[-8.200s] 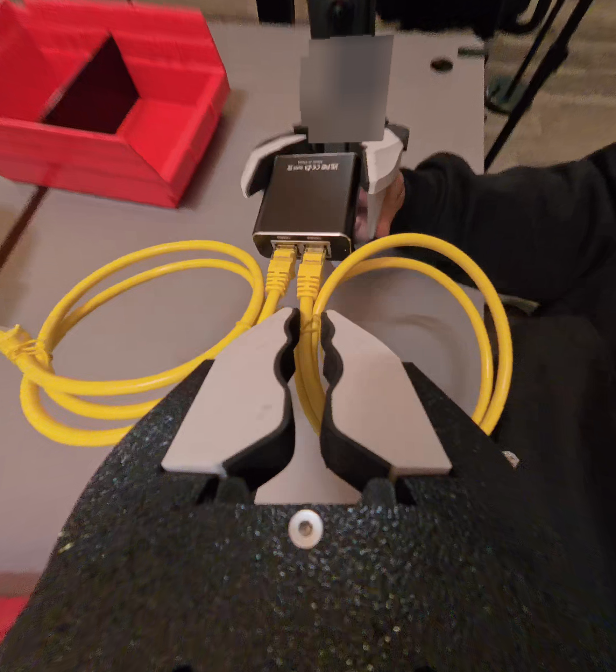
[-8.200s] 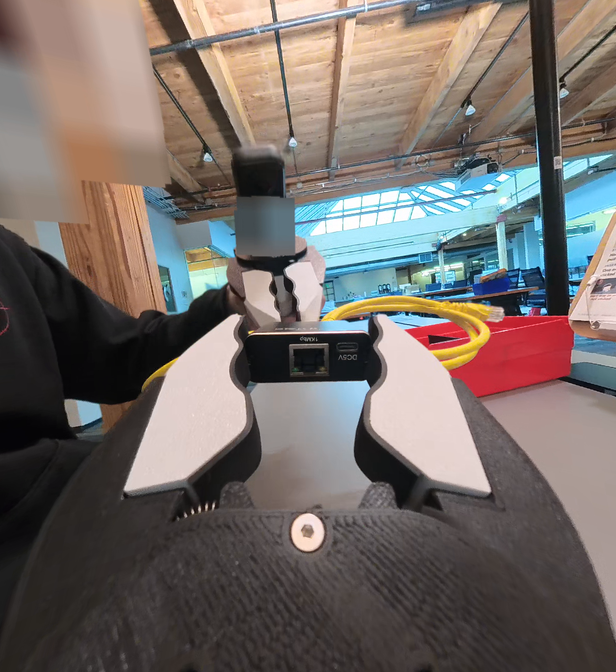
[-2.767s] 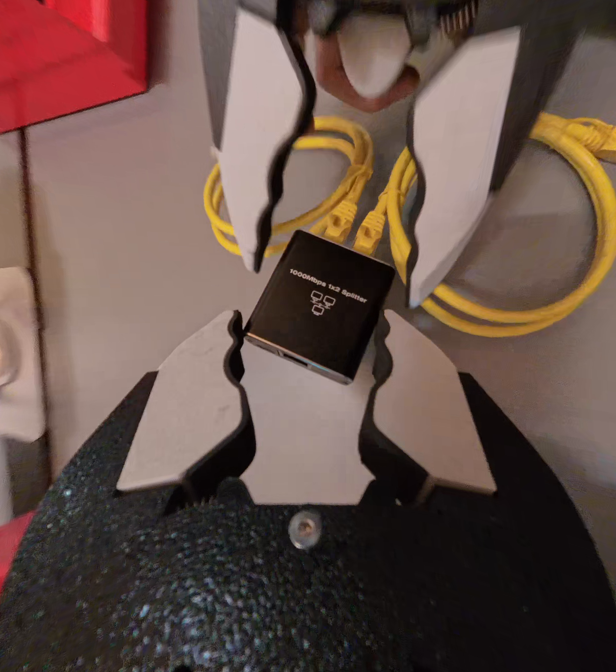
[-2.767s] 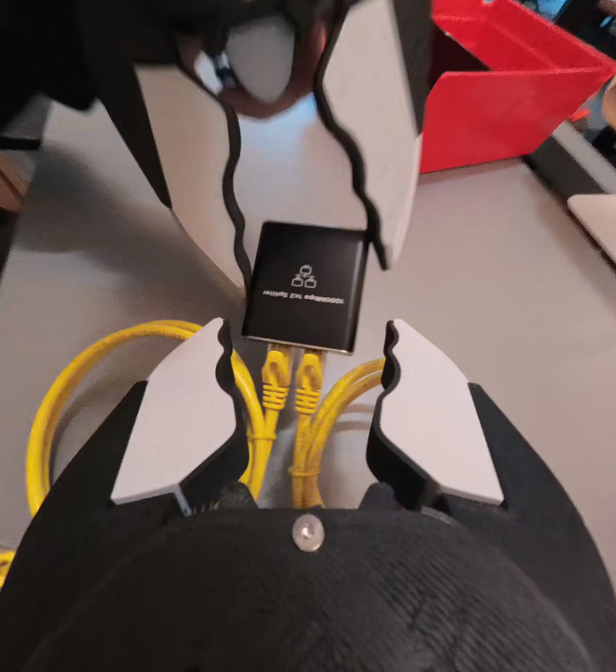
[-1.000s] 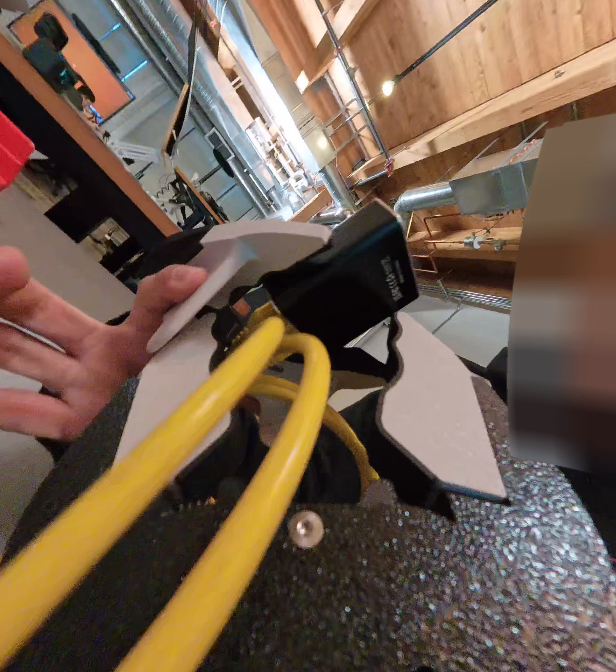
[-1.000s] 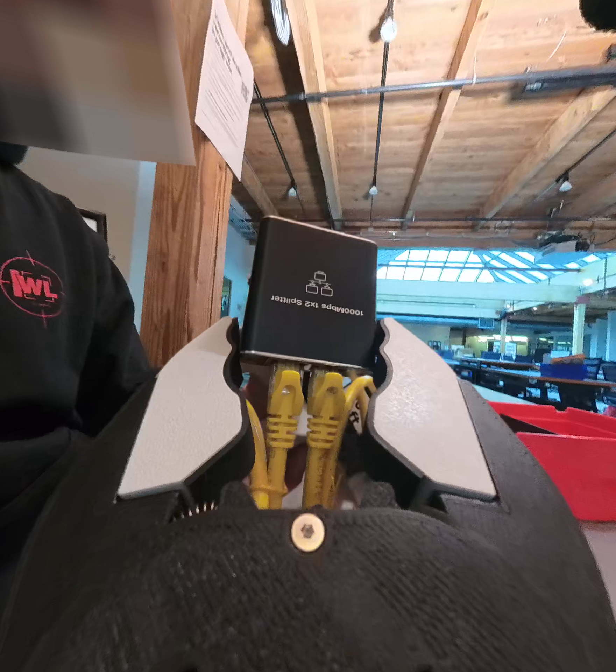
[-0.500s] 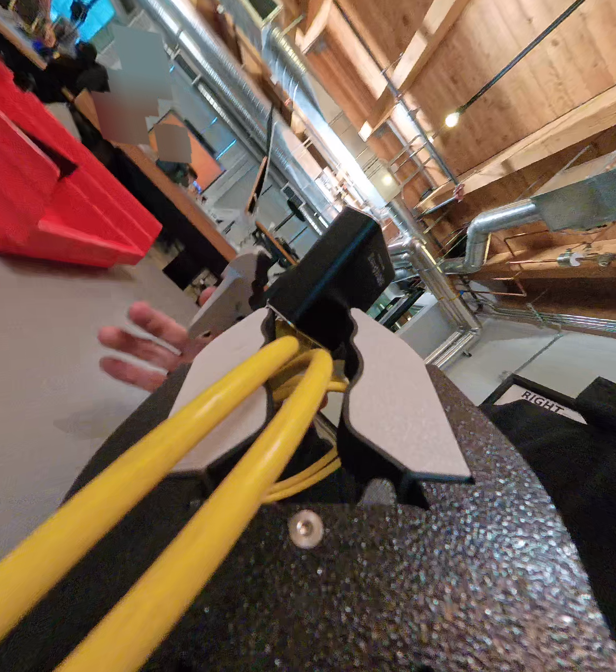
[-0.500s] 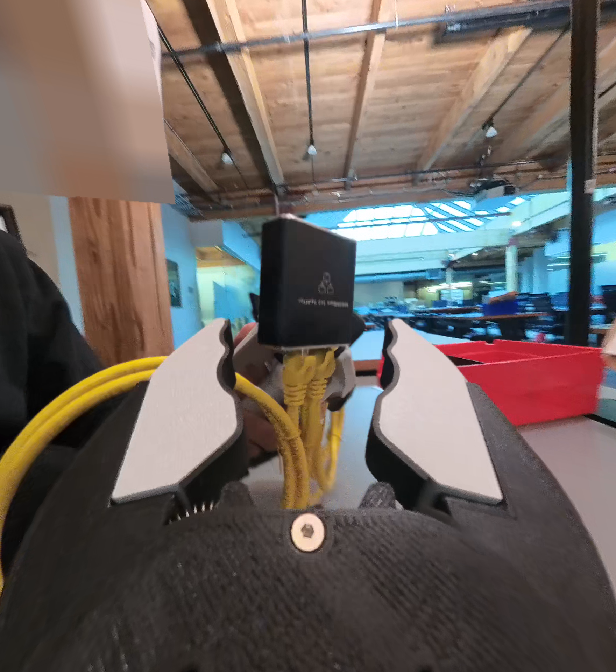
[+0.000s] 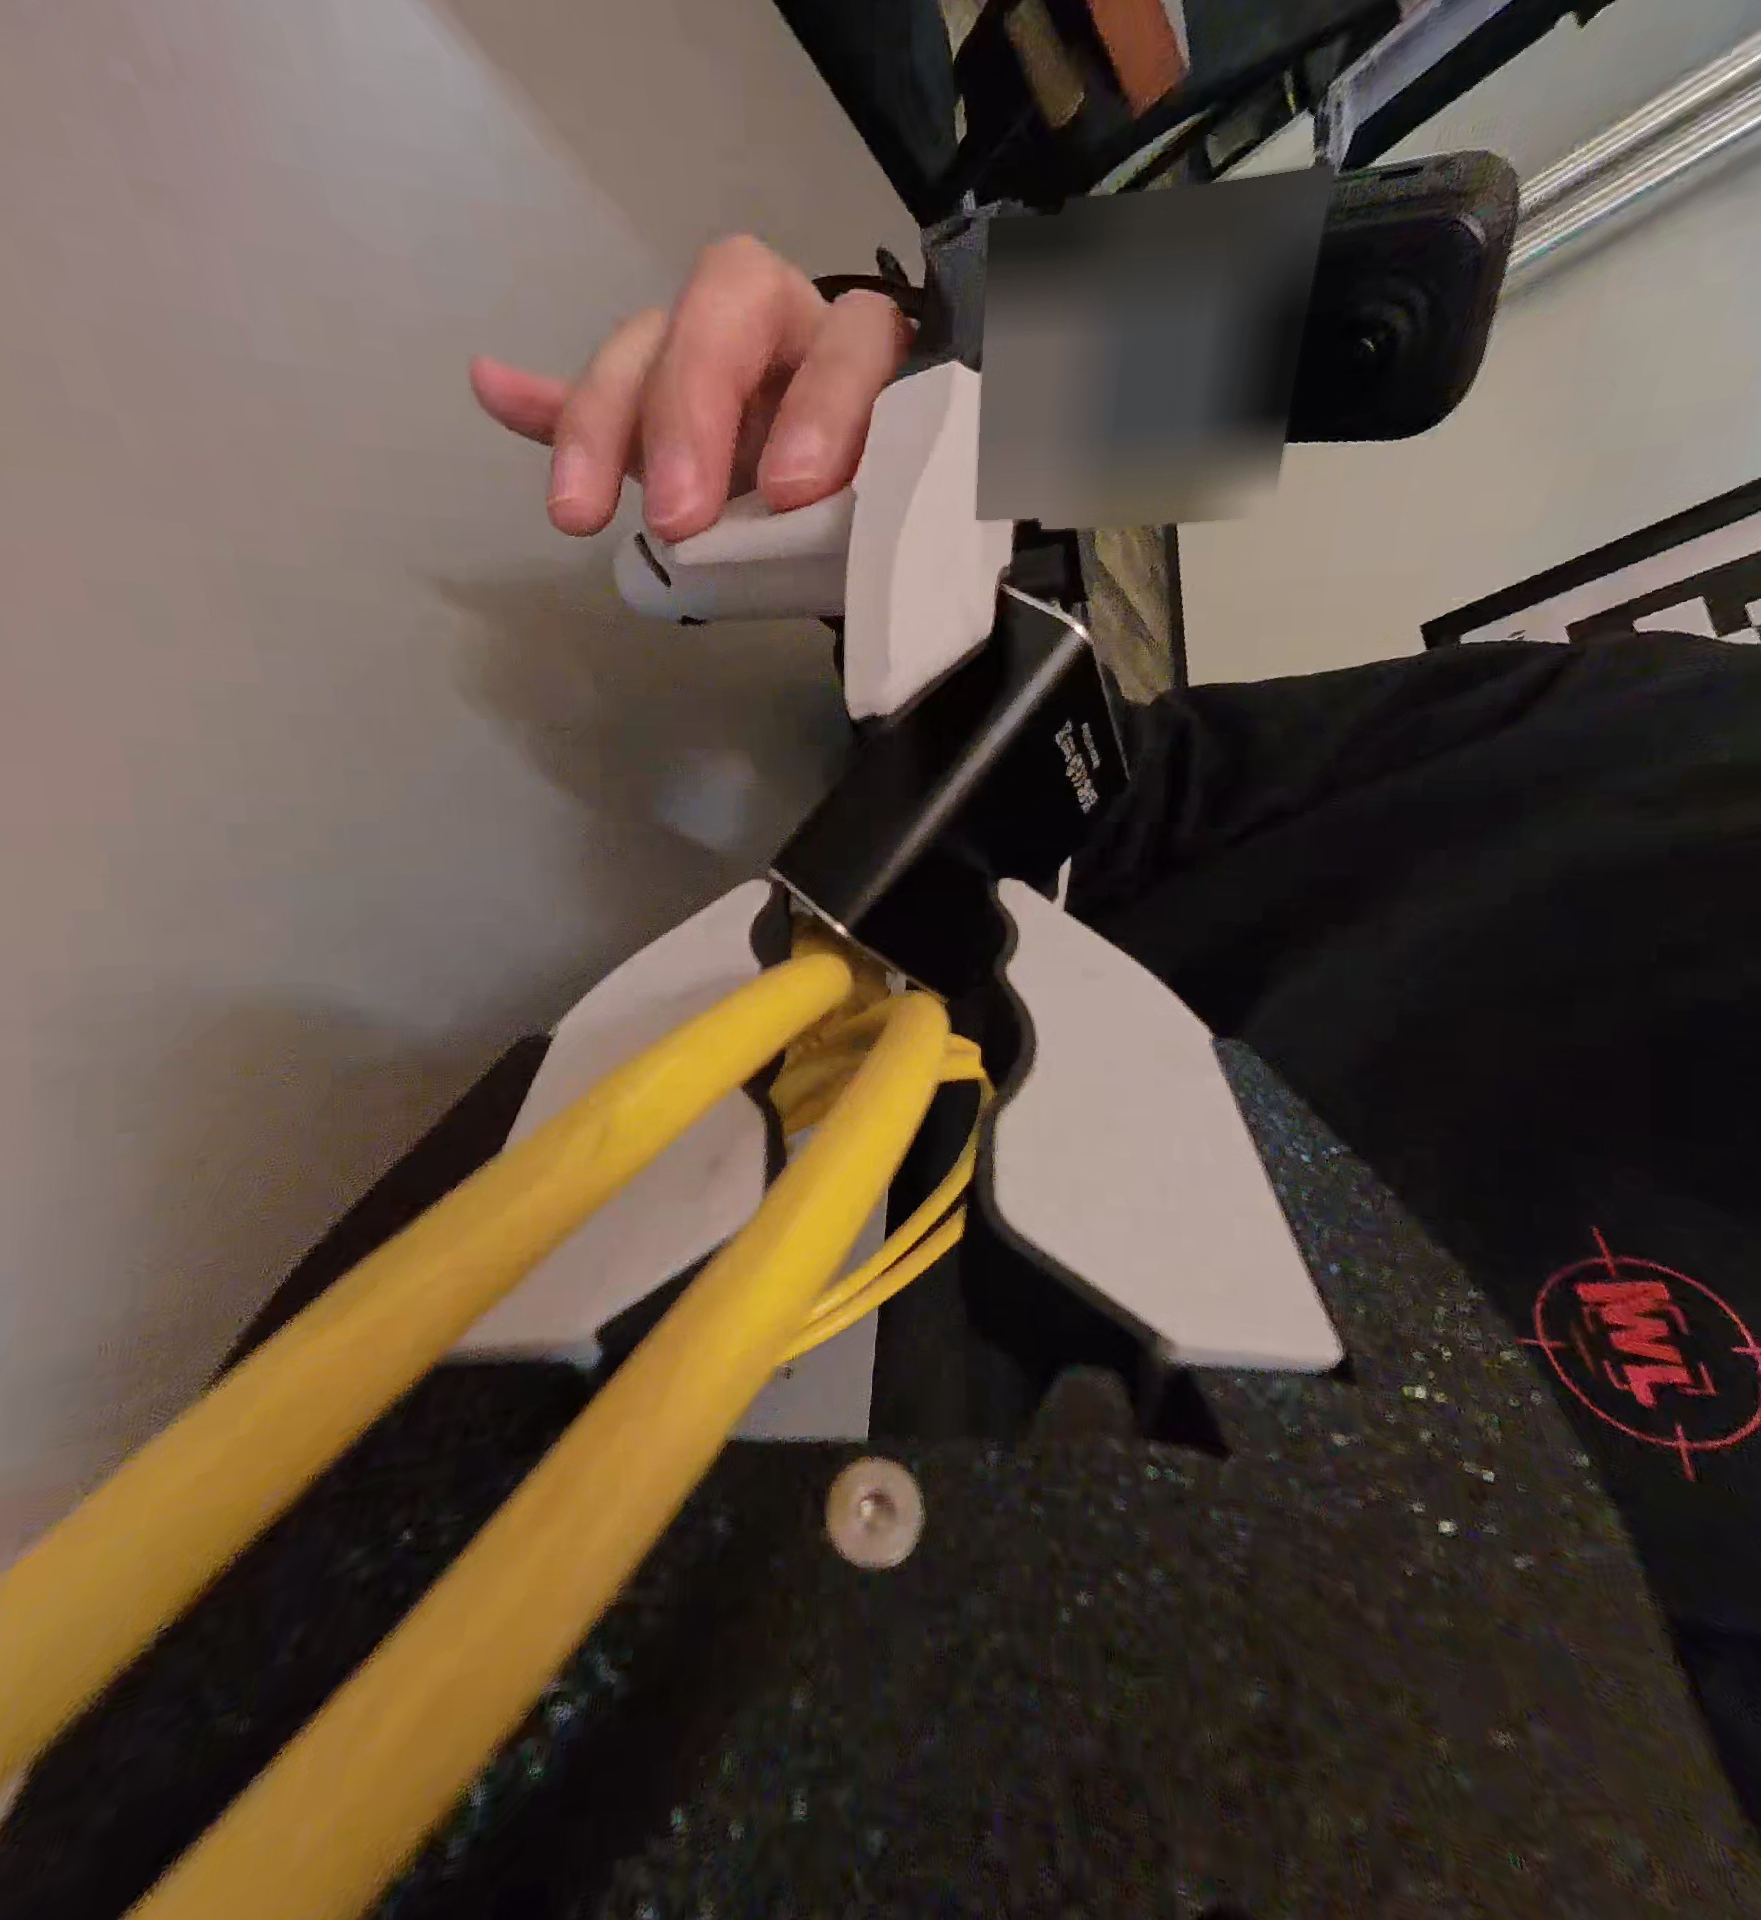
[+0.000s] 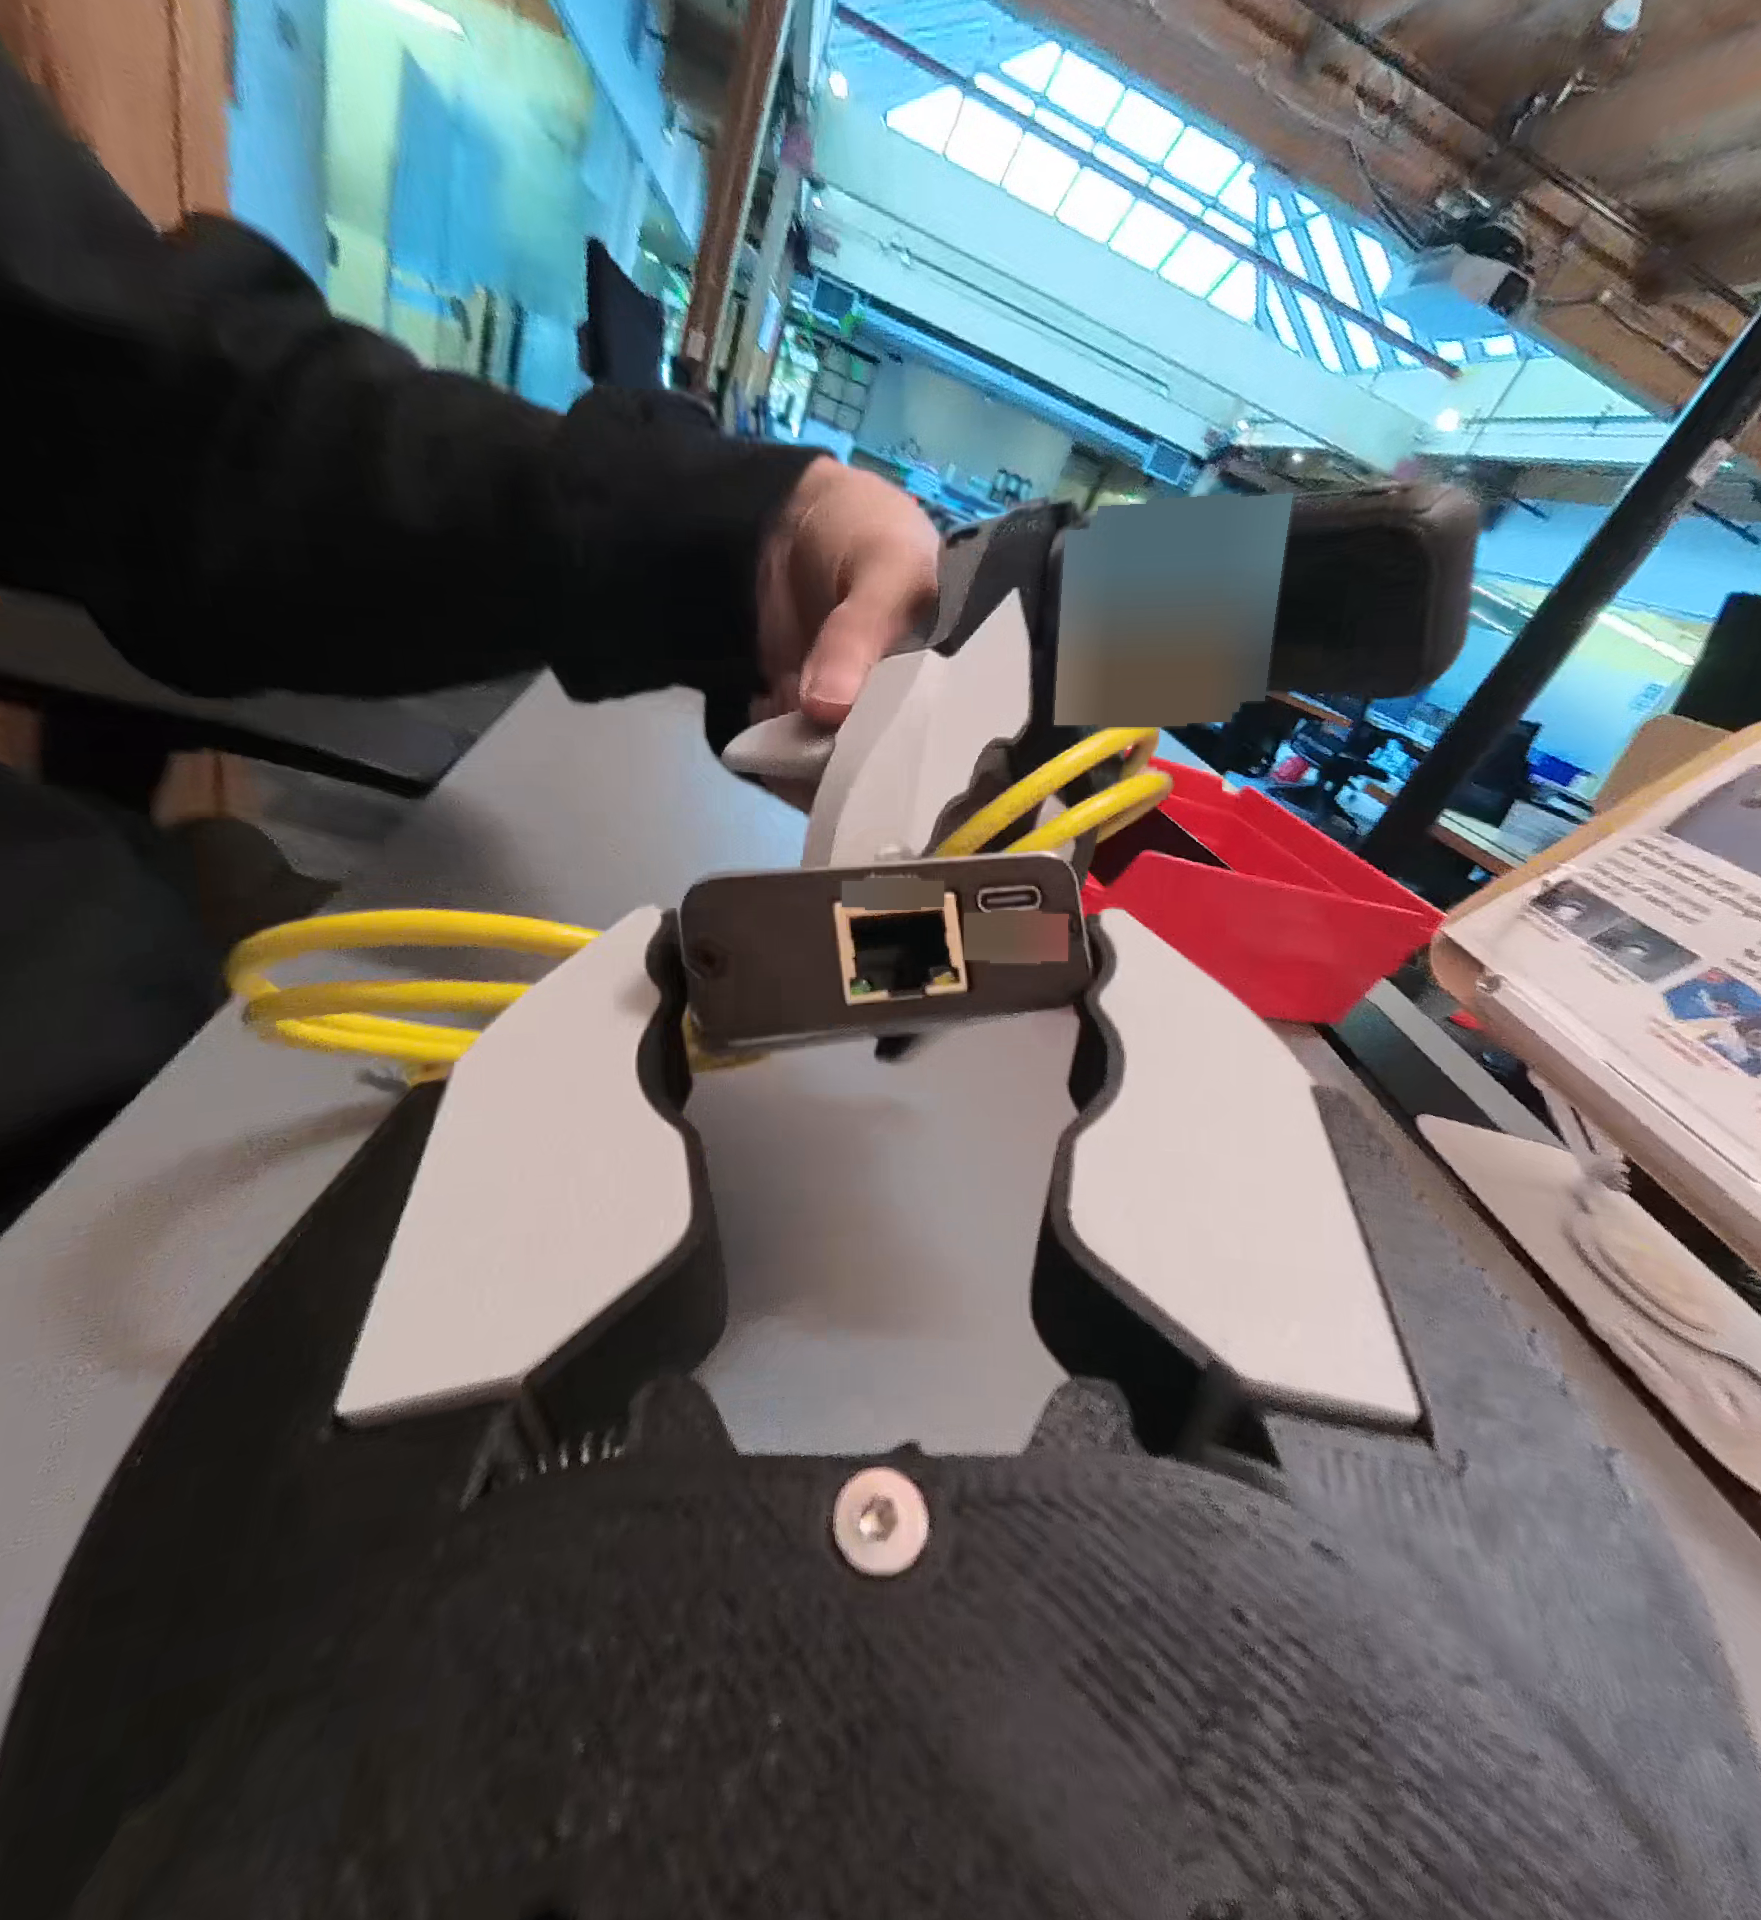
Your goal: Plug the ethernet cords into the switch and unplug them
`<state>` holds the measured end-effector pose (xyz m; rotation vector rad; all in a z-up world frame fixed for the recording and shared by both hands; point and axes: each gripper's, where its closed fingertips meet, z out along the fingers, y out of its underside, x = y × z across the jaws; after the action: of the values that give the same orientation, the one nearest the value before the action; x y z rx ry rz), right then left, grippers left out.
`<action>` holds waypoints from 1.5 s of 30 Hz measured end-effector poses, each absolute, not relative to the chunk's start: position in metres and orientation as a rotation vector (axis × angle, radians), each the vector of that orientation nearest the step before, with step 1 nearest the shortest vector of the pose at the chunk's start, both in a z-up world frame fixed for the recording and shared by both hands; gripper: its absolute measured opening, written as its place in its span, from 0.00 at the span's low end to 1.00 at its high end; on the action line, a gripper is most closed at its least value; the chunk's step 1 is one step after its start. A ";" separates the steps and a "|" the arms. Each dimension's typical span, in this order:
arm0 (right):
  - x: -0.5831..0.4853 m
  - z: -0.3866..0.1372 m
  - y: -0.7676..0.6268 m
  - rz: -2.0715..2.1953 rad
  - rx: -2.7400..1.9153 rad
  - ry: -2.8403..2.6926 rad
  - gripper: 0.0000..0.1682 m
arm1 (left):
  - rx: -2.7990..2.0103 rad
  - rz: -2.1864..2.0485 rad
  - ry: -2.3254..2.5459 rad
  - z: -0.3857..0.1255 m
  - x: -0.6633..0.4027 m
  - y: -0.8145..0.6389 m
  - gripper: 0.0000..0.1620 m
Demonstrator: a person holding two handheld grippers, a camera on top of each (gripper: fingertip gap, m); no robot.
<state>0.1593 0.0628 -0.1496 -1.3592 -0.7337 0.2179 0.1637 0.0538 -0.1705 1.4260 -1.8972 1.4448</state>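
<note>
The black switch point(image 10: 772, 956) is held level just above the grey table, between both grippers. My right gripper point(image 10: 878, 925) is shut on its end with one empty ethernet port and a small oval port. My left gripper point(image 9: 886, 914) is shut on the opposite end, where two yellow ethernet cords point(image 9: 647, 1122) are plugged in side by side. The switch point(image 9: 959, 790) shows edge-on in the left wrist view, running up to the right gripper's white fingers point(image 9: 917, 540). The cords loop point(image 10: 388, 977) on the table to the left. The left gripper's finger point(image 10: 907, 748) shows behind the switch.
A red bin point(image 10: 1250, 935) stands behind the switch on the right. A printed instruction sheet on a stand point(image 10: 1686, 935) is at the right edge. The person's black sleeve point(image 10: 336, 499) reaches in from the left. The grey table point(image 9: 232, 520) lies below. Less than 4 cm separates the two grippers' tips.
The switch has swung from upright in the air down to level over the table. My right gripper, open half a second ago, has closed on the port end. Both cords stay plugged in.
</note>
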 end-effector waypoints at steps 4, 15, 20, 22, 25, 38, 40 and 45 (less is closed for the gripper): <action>0.164 -0.156 0.068 0.135 -1.414 -0.747 0.43 | 1.432 1.326 -1.946 -0.173 0.167 0.060 0.20; 0.163 -0.166 0.079 0.167 -1.513 -0.680 0.42 | 1.509 1.100 -2.005 -0.180 0.162 0.080 0.19; 0.155 -0.161 0.076 0.195 -1.459 -0.715 0.31 | 1.576 0.963 -2.047 -0.190 0.155 0.090 0.17; 0.156 -0.161 0.077 0.176 -1.442 -0.709 0.34 | 1.564 0.956 -2.039 -0.190 0.154 0.089 0.17; 0.162 -0.161 0.080 0.117 -1.441 -0.689 0.40 | 1.559 0.963 -2.043 -0.187 0.154 0.091 0.17; 0.155 -0.177 0.085 0.082 -1.480 -0.760 0.47 | 1.556 0.939 -1.995 -0.187 0.154 0.096 0.16; 0.158 -0.176 0.091 0.009 -1.462 -0.744 0.43 | 1.558 0.923 -2.004 -0.188 0.156 0.094 0.16; 0.163 -0.174 0.095 0.035 -1.464 -0.685 0.43 | 1.572 0.954 -1.978 -0.186 0.161 0.096 0.15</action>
<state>0.1626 0.0949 -0.1736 -1.4644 -0.6852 0.0353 0.1609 0.0960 -0.1859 1.5723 -1.9780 0.9544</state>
